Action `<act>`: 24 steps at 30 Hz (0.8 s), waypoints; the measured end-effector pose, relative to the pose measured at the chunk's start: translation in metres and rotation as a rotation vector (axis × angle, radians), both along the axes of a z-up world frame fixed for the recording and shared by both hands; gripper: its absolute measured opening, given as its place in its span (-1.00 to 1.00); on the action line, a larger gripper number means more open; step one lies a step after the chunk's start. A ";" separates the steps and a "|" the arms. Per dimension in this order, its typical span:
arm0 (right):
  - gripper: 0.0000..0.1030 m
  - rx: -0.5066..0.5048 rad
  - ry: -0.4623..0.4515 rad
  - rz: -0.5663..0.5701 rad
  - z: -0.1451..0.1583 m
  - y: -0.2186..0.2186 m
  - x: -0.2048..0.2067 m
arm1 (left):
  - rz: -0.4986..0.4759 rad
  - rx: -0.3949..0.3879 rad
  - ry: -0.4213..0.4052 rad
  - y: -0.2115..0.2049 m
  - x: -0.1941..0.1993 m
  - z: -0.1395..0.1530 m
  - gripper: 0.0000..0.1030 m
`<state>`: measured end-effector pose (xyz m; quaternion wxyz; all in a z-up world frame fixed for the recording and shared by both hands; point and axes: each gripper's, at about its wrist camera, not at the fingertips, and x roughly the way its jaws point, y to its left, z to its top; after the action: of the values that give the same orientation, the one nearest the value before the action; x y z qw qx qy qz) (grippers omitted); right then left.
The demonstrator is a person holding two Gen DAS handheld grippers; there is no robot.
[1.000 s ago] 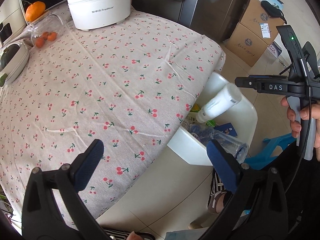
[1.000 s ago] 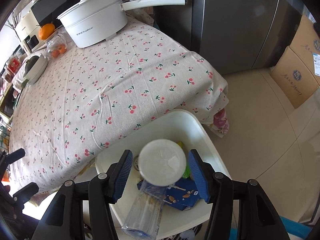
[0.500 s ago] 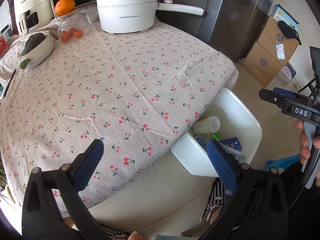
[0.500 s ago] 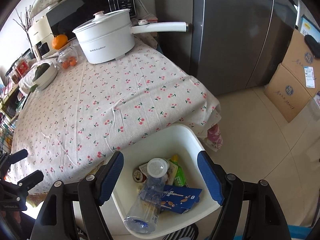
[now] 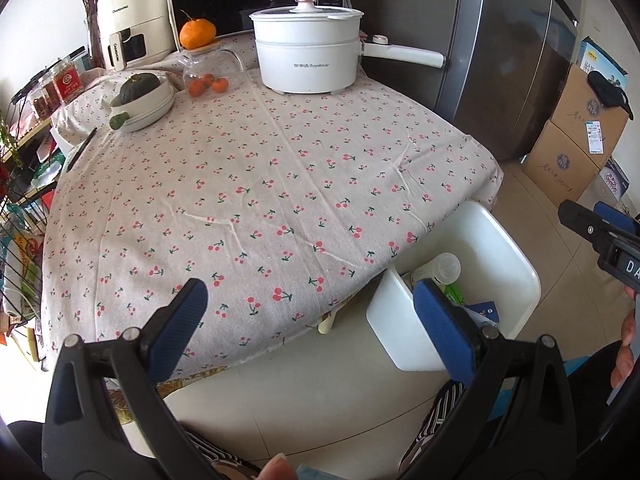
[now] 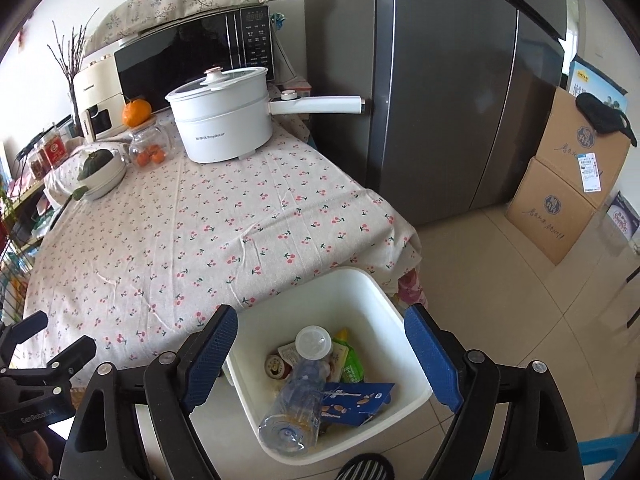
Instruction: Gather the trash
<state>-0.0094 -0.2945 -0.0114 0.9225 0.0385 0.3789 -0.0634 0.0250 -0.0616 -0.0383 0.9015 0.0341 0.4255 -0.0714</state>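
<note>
A grey fridge (image 6: 452,92) stands behind a table (image 5: 256,184) covered with a cherry-print cloth. Cardboard boxes (image 6: 568,184) are stacked against the wall to the fridge's right. At the far end of the table sit a white electric pot (image 5: 308,56) with a long handle, a microwave (image 6: 192,56) behind it, a bowl (image 5: 144,108) holding a dark green squash, and a glass jar (image 5: 208,74) of small oranges with one orange (image 5: 197,33) on its lid.

On the floor, tucked against the near edge of the table, is a white bin (image 6: 400,344). Inside it lie the trash: a clear plastic bottle (image 6: 296,400), a white-capped bottle (image 6: 314,342) resting on it, a blue carton (image 6: 352,400), a green pouch (image 6: 350,360) and a small can (image 6: 276,364).

The right gripper (image 6: 320,356) hovers above the bin, its blue pads spread wide and holding nothing. The left gripper (image 5: 312,328) hangs over the table edge, also spread wide and empty.
</note>
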 end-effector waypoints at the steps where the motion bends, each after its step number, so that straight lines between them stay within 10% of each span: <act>1: 0.72 -0.007 -0.013 0.003 0.002 0.003 -0.004 | 0.011 -0.005 -0.008 0.002 -0.003 0.002 0.98; 24: 0.83 -0.123 -0.083 0.015 0.003 0.030 -0.019 | 0.099 -0.005 -0.189 0.013 -0.026 0.027 0.98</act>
<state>-0.0283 -0.2644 -0.0084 0.9384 -0.0187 0.3361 -0.0782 -0.0007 -0.0482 -0.0110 0.9401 0.0175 0.3397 -0.0243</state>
